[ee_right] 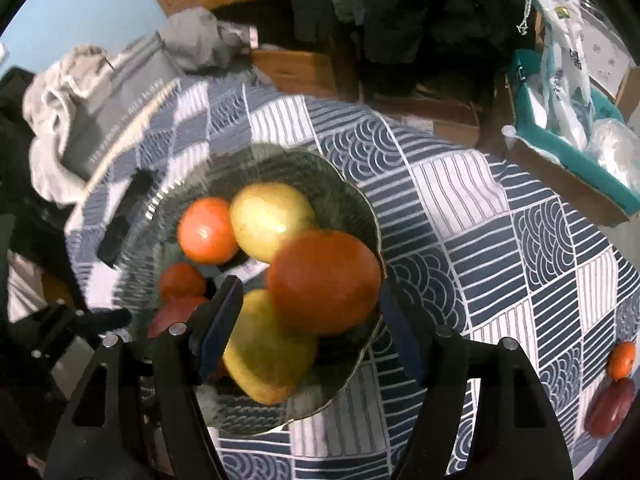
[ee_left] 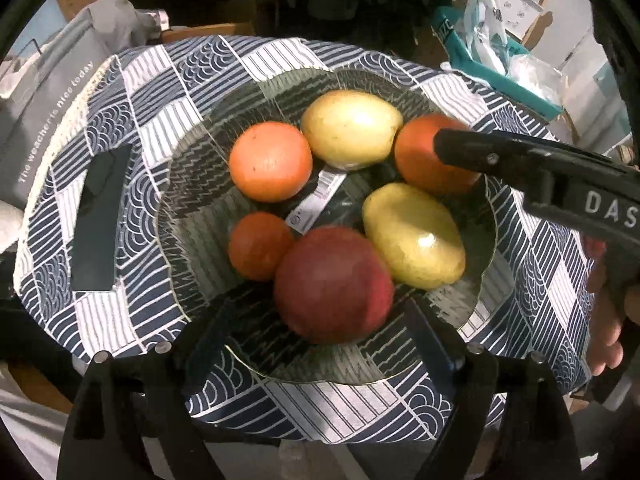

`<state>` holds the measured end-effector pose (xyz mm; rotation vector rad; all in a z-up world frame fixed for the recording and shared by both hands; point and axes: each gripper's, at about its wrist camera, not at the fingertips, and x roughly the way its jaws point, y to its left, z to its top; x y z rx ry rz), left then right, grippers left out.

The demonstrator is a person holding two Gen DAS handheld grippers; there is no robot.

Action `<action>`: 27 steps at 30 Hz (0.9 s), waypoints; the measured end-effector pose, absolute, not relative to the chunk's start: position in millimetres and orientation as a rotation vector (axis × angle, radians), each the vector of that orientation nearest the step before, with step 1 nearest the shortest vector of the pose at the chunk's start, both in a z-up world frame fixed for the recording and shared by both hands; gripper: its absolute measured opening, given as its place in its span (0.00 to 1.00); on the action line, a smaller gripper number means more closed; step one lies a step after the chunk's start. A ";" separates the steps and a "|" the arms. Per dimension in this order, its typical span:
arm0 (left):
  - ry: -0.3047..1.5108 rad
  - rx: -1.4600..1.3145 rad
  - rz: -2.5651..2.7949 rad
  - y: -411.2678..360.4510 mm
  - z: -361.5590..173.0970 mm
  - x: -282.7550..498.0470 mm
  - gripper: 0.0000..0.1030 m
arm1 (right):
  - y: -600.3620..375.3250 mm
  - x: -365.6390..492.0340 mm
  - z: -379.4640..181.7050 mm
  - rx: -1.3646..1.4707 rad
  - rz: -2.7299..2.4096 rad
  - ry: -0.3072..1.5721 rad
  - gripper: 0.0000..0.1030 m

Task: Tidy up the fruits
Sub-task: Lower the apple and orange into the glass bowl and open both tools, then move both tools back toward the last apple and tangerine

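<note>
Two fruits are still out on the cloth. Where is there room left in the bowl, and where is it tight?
The free patch is the bowl's left wall, beside the two smaller oranges, plus a small center gap by the label. The right side is crowded: an orange between the right gripper's fingers, and mangoes.

Both my feeds are dim and warm-toned, with heavy fisheye bending: the patterned tablecloth (ee_left: 120, 120) curves away at the edges and a black vignette rings each frame. In the left wrist view I see a bright glare spot on the near yellow mango (ee_left: 414, 236), suggesting light from above, while the red apple (ee_left: 334, 284) is soft and smeared. The right wrist view is blurrier; the glass bowl (ee_right: 352, 200) rim streaks, and the big orange fruit (ee_right: 324, 280) close to the lens is out of focus. Background clutter sits in deep shadow.
</note>
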<state>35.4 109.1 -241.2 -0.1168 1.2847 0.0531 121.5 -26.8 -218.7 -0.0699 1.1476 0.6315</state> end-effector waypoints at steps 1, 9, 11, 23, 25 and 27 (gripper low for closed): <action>1.276 -0.119 0.056 109.2 -238.0 35.8 0.85 | -27.9 121.1 -215.1 -0.068 0.627 1.140 0.70; 1.180 -0.133 0.067 107.0 -206.6 38.5 0.85 | -35.9 113.3 -184.0 -0.102 0.596 1.054 0.70; 1.156 -0.137 0.066 106.5 -198.4 37.8 0.85 | -39.8 110.0 -174.4 -0.121 0.576 1.023 0.70; 1.013 -0.142 0.040 95.7 -154.1 34.4 0.85 | -74.7 95.3 -123.6 -0.113 0.483 0.901 0.70; 0.994 -0.146 0.031 92.8 -148.2 33.2 0.85 | -79.3 91.8 -116.2 -0.113 0.473 0.884 0.70; 0.974 -0.138 0.023 88.4 -142.2 31.7 0.85 | -82.8 87.9 -110.3 -0.118 0.464 0.868 0.70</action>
